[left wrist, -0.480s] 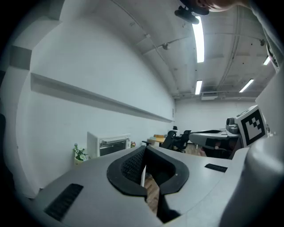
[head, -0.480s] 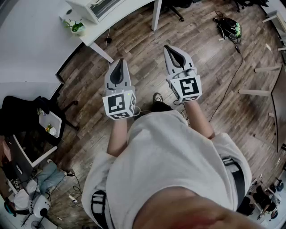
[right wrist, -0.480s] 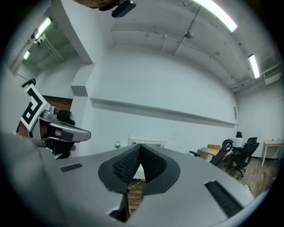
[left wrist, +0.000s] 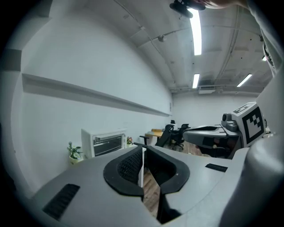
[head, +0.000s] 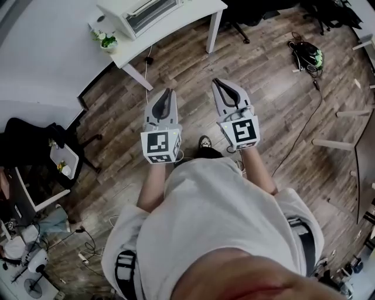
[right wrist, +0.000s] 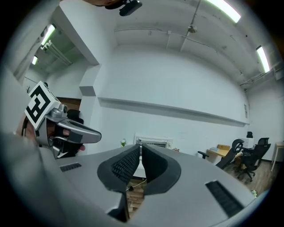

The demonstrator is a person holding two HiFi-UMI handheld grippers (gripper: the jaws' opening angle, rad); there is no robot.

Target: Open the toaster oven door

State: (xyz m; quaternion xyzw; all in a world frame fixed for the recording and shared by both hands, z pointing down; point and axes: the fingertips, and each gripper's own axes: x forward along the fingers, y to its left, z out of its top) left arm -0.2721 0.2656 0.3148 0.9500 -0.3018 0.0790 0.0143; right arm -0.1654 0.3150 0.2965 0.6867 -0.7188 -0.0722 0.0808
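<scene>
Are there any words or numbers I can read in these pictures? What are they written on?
No readable words or numbers anywhere.
Cubes on the left gripper and right gripper: black-and-white square patterns, not letters.
Toaster oven: any print is too small to read.

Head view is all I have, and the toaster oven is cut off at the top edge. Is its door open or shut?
Observer: Shut. The left gripper view shows the toaster oven front-on, with its door upright against the body.
Operator: Is either tool carrying anything?
Observer: No. The left tool has its jaws together with nothing between them, and so does the right tool.
</scene>
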